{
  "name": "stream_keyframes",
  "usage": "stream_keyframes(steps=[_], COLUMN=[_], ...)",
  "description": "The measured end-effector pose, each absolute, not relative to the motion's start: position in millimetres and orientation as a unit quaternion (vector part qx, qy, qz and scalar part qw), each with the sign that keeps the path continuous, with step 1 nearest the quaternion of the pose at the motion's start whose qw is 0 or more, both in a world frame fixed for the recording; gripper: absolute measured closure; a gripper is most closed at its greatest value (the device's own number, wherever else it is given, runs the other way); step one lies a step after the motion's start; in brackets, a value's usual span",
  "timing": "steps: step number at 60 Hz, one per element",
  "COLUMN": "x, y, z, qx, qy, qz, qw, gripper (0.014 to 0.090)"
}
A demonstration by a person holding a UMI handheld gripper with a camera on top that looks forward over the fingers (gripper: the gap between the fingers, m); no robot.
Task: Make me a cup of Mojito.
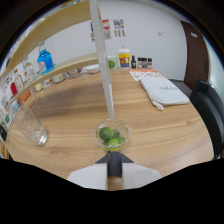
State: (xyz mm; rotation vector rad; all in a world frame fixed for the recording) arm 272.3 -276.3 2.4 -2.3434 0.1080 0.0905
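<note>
The view from the tool looks out over a wooden tabletop (150, 125). The tool (114, 167) sits at the bottom, and its two fingers come together into a dark point right behind a small clear glass (113, 135). You cannot tell if the fingers are apart or closed, because most of them are hidden.

The glass stands on the tabletop just ahead of the fingers. Inside it are green lime pieces (110, 137). A long white stick (103, 65), maybe a muddler, rises from the glass and goes up past the top of the view. Its low end is down in the glass with the limes.

Off to the left of the fingers, well apart from the small glass, is a tall empty glass (31, 125). It looks tilted in this wide view.

Beyond the glass, on the far right part of the tabletop, lies a white cloth bag (164, 92) with some print on it. Past it, near the wall, stand a yellow and white jar (124, 57), a small dark bottle (133, 61) and a glass with something green in it (112, 63).

Along the left runs a wooden shelf (65, 66). A blue bottle (45, 61) stands on it, with more small bottles and boxes beside it. A dark chair (210, 107) is at the right side of the tabletop. Papers (112, 27) hang on the white wall.
</note>
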Motion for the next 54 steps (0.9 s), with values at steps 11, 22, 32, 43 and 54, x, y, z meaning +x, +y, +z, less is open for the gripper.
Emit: stream_keyframes(steps=[11, 22, 32, 43, 54], x=[279, 278, 249, 188, 111], y=[-282, -285, -288, -304, -328], z=[1, 45, 111, 167, 177], qx=[-0.926, -0.910, -0.883, -0.859, -0.852], qy=[0.034, 0.048, 0.048, 0.018, -0.001], qz=[0.017, 0.007, 0.013, 0.002, 0.013], qw=[0.376, 0.412, 0.467, 0.511, 0.523], gripper=[0.0647, 0.0189, 0.0195, 0.0191, 0.0195])
